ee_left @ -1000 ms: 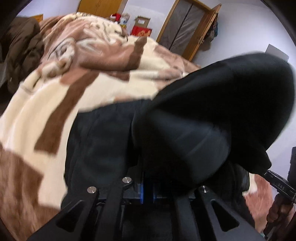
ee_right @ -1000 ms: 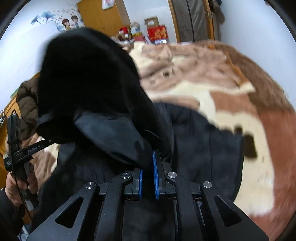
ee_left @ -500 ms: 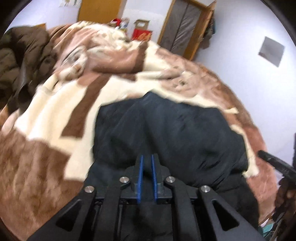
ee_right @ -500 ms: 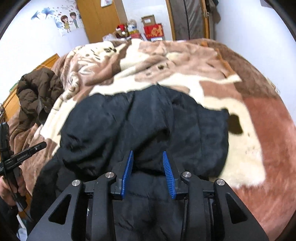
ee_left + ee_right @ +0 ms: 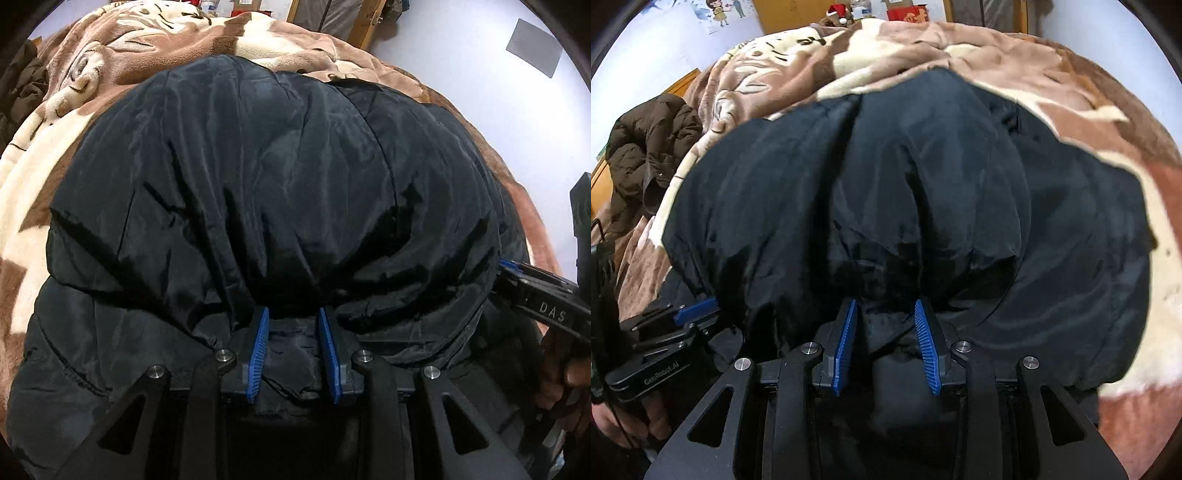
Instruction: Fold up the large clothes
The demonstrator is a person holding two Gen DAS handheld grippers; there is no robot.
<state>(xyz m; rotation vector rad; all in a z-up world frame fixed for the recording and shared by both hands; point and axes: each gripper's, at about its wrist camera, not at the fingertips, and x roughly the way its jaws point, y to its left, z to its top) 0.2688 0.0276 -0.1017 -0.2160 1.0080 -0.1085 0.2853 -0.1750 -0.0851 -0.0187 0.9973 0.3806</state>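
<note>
bed: brown-and-cream blanket [image 5: 1015, 66] | left edge: brown jacket [image 5: 650, 147] heaped | behind: wooden wardrobe [image 5: 790, 14], red box [image 5: 908, 14]

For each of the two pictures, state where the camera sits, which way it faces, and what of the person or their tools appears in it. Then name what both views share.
Left wrist: sits on the left gripper, faces steeply down over the black jacket; its jaws are opening, fabric between them; the right gripper and a hand at the right edge.
Right wrist: sits on the right gripper, faces down at the jacket; jaws closing around fabric; the left gripper at the left.
Shared: jacket, brown-and-cream blanket.
</note>
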